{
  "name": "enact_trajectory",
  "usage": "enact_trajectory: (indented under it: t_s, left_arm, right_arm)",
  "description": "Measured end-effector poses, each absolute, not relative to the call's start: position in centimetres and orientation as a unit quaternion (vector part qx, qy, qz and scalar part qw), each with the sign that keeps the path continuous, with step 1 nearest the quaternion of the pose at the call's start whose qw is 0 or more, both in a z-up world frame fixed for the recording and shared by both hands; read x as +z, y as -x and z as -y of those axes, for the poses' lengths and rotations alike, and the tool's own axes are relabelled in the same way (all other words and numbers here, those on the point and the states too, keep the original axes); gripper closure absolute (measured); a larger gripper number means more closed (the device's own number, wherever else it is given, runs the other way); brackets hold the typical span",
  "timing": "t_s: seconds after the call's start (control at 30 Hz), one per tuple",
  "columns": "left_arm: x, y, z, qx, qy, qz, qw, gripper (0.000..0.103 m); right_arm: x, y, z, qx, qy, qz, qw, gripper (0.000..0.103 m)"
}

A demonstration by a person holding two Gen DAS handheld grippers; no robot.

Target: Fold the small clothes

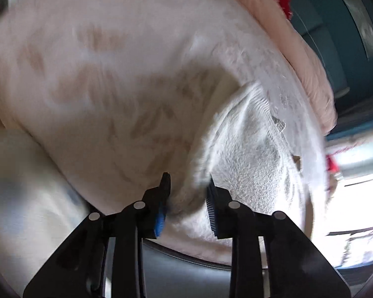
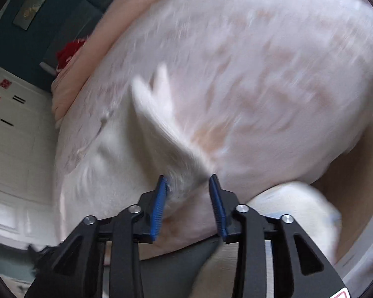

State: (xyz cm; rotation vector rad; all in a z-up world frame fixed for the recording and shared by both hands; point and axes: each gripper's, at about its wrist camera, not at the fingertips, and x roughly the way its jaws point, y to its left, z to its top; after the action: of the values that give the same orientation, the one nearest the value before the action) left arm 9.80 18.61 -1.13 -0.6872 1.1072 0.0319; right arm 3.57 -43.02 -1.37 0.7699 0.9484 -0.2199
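A small white fleecy garment (image 1: pixel 248 154) lies rumpled on a bed covered by a pale pink sheet with faint tan print (image 1: pixel 99 74), everything smeared by motion blur. The left gripper (image 1: pixel 187 198) tilts steeply down at the garment, whose near edge lies between its parted jaws; I cannot tell whether they pinch it. The right gripper (image 2: pixel 187 198), angled the same way, has a twisted white tail of the cloth (image 2: pixel 161 124) running down between its blue pads (image 2: pixel 159 208), the right pad clear of it. A peach quilt (image 1: pixel 308 57) sits bunched behind; no writing is legible.
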Motion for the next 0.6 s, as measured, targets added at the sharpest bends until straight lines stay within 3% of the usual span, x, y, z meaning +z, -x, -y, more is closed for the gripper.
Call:
enact_trajectory:
  t_s: [0.1, 0.17, 0.23, 0.27, 0.43, 0.5, 0.6]
  left_arm:
    - [4.4, -10.0, -17.4, 0.031, 0.232, -0.449, 0.862, 0.072]
    - [7.2, -11.1, -15.6, 0.004, 0.21, -0.419, 0.883, 0.067]
    - [8.1, -12.9, -13.3, -0.025, 0.198, -0.414, 0.888, 0.056]
    - [7.7, -14.2, -11.6, -0.036, 0.182, -0.424, 0.886, 0.051]
    - [1.3, -18.0, -7.8, -0.045, 0.155, -0.495, 0.854, 0.052]
    - [-1.9, -18.0, -8.2, -0.026, 0.16, -0.524, 0.836, 0.052]
    - [-2.6, -17.7, -7.8, -0.034, 0.123, -0.505, 0.853, 0.052]
  right_arm:
    - [2.8, -3.7, 43.2, -0.115, -0.291, -0.411, 0.856, 0.066]
    - [4.6, -5.5, 41.6, -0.079, -0.267, -0.402, 0.872, 0.075]
    - [5.1, -8.4, 39.1, -0.05, -0.233, -0.403, 0.884, 0.083]
    - [4.9, -10.1, 37.5, -0.039, -0.206, -0.406, 0.889, 0.084]
    - [-0.2, -14.9, 35.4, -0.058, -0.143, -0.448, 0.881, 0.085]
    - [-3.8, -15.7, 37.5, -0.1, -0.141, -0.481, 0.859, 0.103]
    - [-4.5, -15.0, 39.8, -0.082, -0.194, -0.474, 0.855, 0.103]
